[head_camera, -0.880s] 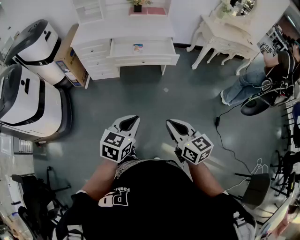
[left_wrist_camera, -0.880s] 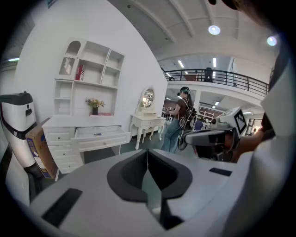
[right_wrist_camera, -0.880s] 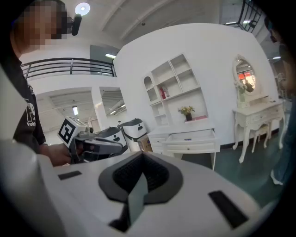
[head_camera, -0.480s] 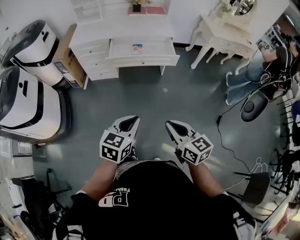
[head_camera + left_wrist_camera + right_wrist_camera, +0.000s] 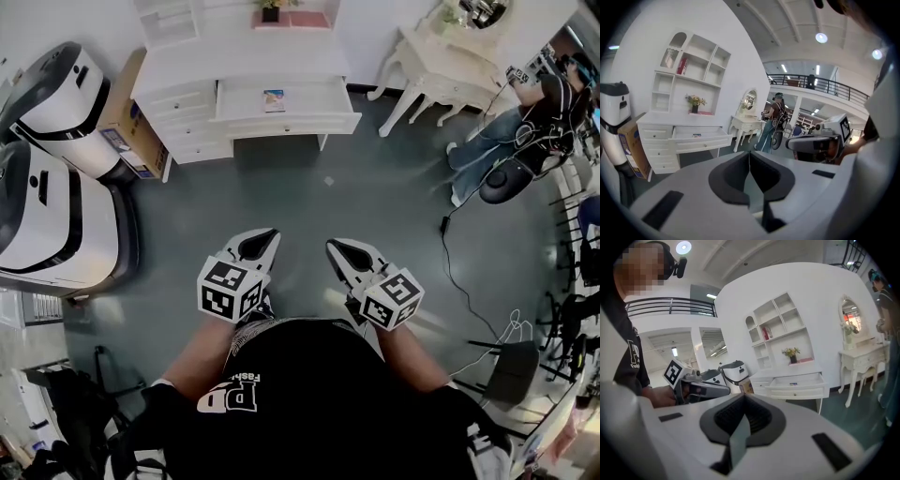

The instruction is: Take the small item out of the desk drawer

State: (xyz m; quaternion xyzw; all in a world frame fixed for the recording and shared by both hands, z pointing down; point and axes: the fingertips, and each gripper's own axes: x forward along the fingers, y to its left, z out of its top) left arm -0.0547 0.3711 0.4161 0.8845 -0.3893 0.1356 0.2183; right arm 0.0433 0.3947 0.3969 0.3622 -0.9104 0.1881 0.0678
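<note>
A white desk (image 5: 239, 66) stands across the grey floor, its middle drawer (image 5: 286, 101) pulled open. A small colourful item (image 5: 274, 95) lies flat inside it. Both grippers are held low in front of the person's body, far from the desk. My left gripper (image 5: 266, 235) is shut and holds nothing, and so is my right gripper (image 5: 332, 247). The left gripper view has the open drawer (image 5: 701, 137) and the item (image 5: 696, 135) beyond the closed left gripper (image 5: 749, 154). In the right gripper view the drawer (image 5: 797, 380) and item (image 5: 796, 377) lie past the shut right gripper (image 5: 743, 397).
Two large white machines (image 5: 56, 103) and a cardboard box (image 5: 125, 117) stand left of the desk. A white dressing table (image 5: 448, 61) is at the back right, with a person (image 5: 520, 141) beside it. A black cable (image 5: 455, 277) and a dark stand (image 5: 511, 370) lie on the floor at right.
Both grippers keep the same pose, shut. The head view has drifted slightly, so the desk sits a little further left. The person at the right has shifted position.
</note>
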